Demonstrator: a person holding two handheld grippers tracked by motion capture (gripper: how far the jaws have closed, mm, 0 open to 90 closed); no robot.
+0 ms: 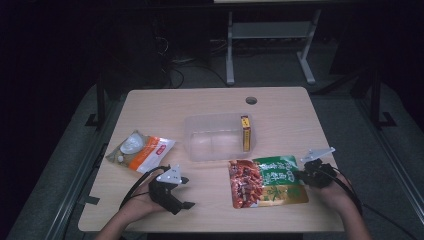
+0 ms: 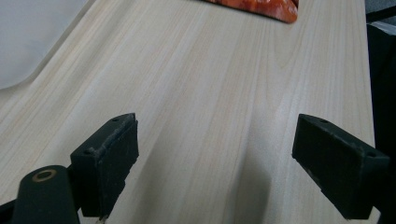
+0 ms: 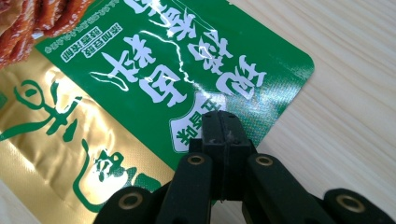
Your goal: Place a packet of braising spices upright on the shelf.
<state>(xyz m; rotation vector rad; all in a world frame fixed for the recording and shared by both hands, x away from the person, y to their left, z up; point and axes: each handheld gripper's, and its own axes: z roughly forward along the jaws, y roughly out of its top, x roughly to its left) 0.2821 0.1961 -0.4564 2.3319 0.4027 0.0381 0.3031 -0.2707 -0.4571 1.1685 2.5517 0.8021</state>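
A green, gold and red snack packet (image 1: 267, 181) lies flat on the wooden table (image 1: 210, 107), right of centre. My right gripper (image 1: 300, 174) is shut, and its tips rest over the packet's right edge. In the right gripper view the closed jaws (image 3: 219, 119) sit above the packet's green corner (image 3: 140, 70), with nothing seen between them. My left gripper (image 1: 188, 192) stands open near the front left, its fingers pointing right. In the left gripper view its jaws (image 2: 215, 158) are wide apart over bare wood, and the packet's red corner (image 2: 261, 7) shows far ahead.
A clear plastic container (image 1: 192, 145) stands mid-table with a yellow box (image 1: 245, 134) upright at its right end. A white and orange packet (image 1: 141, 151) lies at the left. A cable hole (image 1: 251, 100) sits near the far edge. A pale rounded shape (image 2: 23, 37) is at the left gripper view's upper left.
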